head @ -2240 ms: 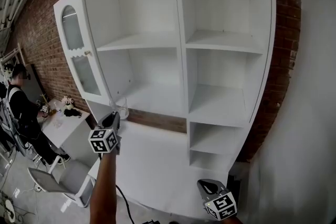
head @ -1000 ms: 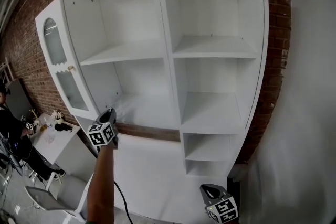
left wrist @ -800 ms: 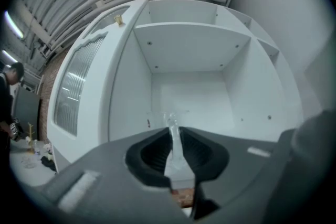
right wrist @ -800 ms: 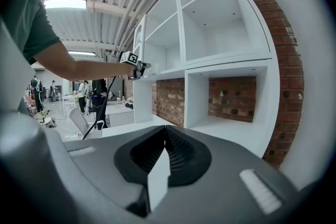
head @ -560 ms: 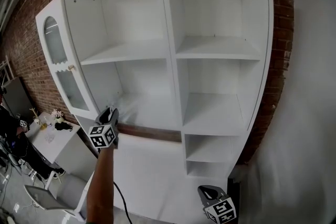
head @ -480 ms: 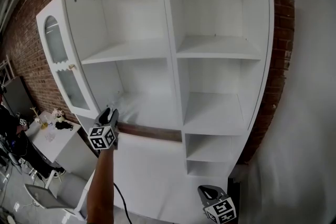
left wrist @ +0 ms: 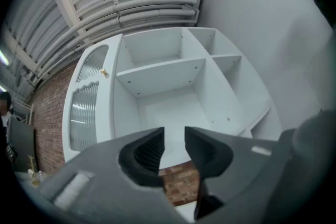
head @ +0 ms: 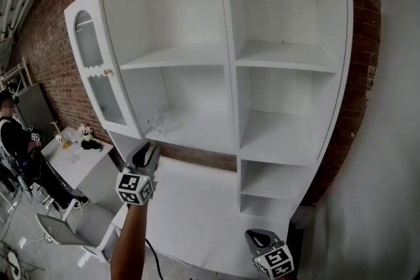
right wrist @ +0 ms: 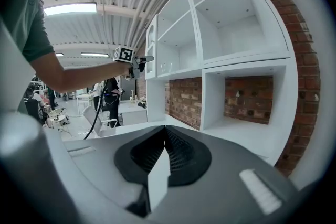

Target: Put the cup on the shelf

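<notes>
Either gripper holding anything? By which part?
Nothing is held. Left gripper: jaws apart, just been closing slightly, nothing between them. Right gripper: shut, empty. The cup sits on the shelf.

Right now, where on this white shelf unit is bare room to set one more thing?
The upper left shelf and upper right shelf are bare, as are the middle right shelf and the small compartment under it. The lower left shelf is free beside the centre divider; only its left end, by the glass door, holds a clear cup.
</notes>
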`<state>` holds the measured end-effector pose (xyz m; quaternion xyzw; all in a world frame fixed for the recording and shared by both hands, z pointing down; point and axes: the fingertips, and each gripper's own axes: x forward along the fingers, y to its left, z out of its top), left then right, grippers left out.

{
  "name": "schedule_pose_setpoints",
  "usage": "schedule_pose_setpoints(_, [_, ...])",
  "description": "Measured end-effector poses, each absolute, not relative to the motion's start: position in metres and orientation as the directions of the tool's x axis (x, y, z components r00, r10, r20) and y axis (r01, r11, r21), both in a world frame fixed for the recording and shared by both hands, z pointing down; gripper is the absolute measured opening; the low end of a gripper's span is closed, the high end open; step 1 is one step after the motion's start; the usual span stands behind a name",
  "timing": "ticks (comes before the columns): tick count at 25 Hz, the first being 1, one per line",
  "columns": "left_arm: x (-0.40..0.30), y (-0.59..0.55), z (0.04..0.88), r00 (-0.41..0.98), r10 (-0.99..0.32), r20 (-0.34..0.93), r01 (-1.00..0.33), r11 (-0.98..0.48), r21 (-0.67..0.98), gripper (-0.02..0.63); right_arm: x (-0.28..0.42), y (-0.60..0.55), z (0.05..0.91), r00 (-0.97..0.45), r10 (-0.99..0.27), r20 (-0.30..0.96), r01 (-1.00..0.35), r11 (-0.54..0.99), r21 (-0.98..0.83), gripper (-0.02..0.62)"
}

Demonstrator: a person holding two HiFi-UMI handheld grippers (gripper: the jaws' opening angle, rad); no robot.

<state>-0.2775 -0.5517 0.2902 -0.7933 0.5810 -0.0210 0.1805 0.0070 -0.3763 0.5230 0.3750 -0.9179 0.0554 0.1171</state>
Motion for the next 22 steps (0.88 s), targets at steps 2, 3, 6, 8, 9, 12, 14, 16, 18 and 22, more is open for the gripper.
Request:
schedule_pose_setpoints(2, [-0.268,-0.528,0.296,0.340,-0.924,-0.176,-0.908,-0.273,-0.319,0.098,0.004,-0.372,0.519,-0.704,-0.665,0.249,-0.688,0.725,-0.008,0.008])
schedule_pose_setpoints(3, [-0.264,-0.517,0.299,0.345,-0.922,-0.176,-0.906,-0.278,-0.320,0.084,0.003,-0.370,0.516,-0.710,-0.661,0.244,-0.682,0.731,-0.003,0.008])
schedule_pose_setpoints(6, [-0.253,-0.485,0.313,0.348,-0.922,-0.172,-0.907,-0.285,-0.310,0.057,0.000,-0.365,0.504,-0.728,-0.650,0.219,-0.664,0.748,0.014,0.006])
schedule_pose_setpoints(8, [-0.245,-0.465,0.325,0.347,-0.924,-0.161,-0.911,-0.291,-0.293,0.041,-0.002,-0.361,0.494,-0.741,-0.640,0.202,-0.649,0.760,0.028,0.006])
schedule_pose_setpoints(9, [-0.241,-0.454,0.333,0.348,-0.925,-0.153,-0.913,-0.297,-0.280,0.031,-0.004,-0.359,0.490,-0.748,-0.634,0.194,-0.641,0.767,0.036,0.006])
schedule_pose_setpoints(12, [-0.224,-0.422,0.355,0.358,-0.923,-0.141,-0.917,-0.319,-0.239,0.008,-0.011,-0.351,0.476,-0.772,-0.612,0.170,-0.613,0.788,0.058,0.006])
schedule_pose_setpoints(14, [-0.213,-0.402,0.370,0.363,-0.923,-0.129,-0.919,-0.331,-0.216,0.003,-0.015,-0.346,0.468,-0.787,-0.596,0.156,-0.593,0.802,0.071,0.008])
schedule_pose_setpoints(16, [-0.201,-0.384,0.387,0.371,-0.923,-0.107,-0.917,-0.345,-0.200,0.003,-0.020,-0.339,0.462,-0.802,-0.581,0.142,-0.575,0.814,0.083,0.008])
schedule_pose_setpoints(18, [-0.195,-0.366,0.402,0.367,-0.926,-0.090,-0.921,-0.348,-0.177,0.003,-0.024,-0.331,0.455,-0.815,-0.565,0.127,-0.557,0.825,0.097,0.008])
schedule_pose_setpoints(22, [-0.187,-0.335,0.419,0.358,-0.931,-0.075,-0.929,-0.347,-0.131,0.003,-0.025,-0.316,0.447,-0.828,-0.548,0.119,-0.533,0.835,0.134,0.006])
